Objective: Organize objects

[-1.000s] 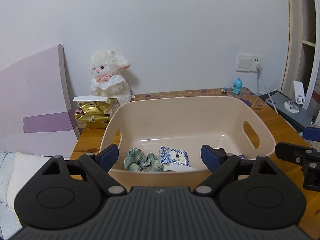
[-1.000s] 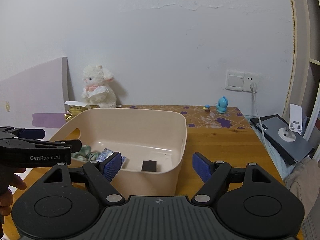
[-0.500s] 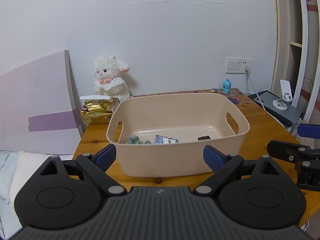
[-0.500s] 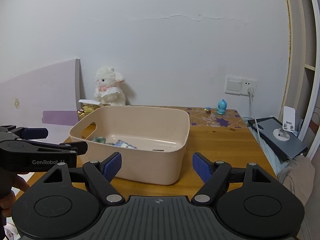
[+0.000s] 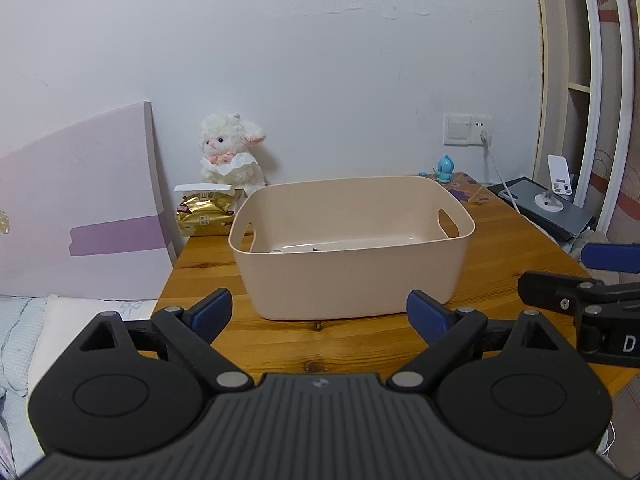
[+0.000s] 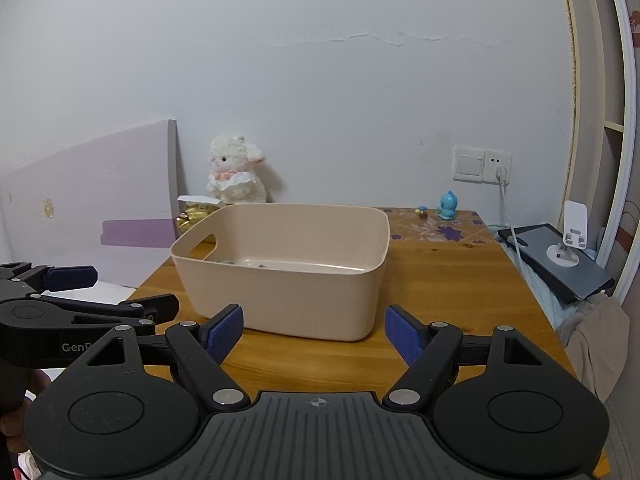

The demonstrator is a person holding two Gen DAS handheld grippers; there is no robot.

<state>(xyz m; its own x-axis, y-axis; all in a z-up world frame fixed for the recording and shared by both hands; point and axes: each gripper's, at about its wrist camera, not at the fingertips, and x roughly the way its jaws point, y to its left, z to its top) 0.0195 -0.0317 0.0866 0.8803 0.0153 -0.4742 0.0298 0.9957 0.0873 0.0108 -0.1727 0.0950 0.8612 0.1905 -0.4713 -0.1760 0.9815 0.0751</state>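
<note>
Warm knotty pine makes up the wooden tabletop (image 5: 500, 240), set against a plain white wall, and in the left wrist view the smooth beige plastic bin (image 5: 352, 276) with cut-out handles sits on it mid-table, its long axis running left to right across the view; since a second ago the camera has pulled back and dropped, so the bin looks smaller and its contents, plainly seen before, now show only as slivers over the rim. Behind its left corner stand a fluffy white plush lamb (image 5: 232, 152) and a crinkled gold foil packet (image 5: 205, 213), with a small blue figurine (image 5: 444, 168) at the far right edge. The left gripper (image 5: 319, 312) hangs before the bin's near wall, its blue-padded tongs spread wide and empty; the right gripper (image 5: 600, 276) juts in from the right. In the right wrist view the bin (image 6: 288, 292) sits left of centre, angled so its near right corner points toward the camera. The right gripper (image 6: 314, 332) is likewise released, pads apart with nothing between them, and the left gripper (image 6: 86, 292) reaches in from the left, a lavender panel (image 6: 100, 208) leaning behind it. A grey tablet (image 6: 560, 264) lies off the table's right side.
</note>
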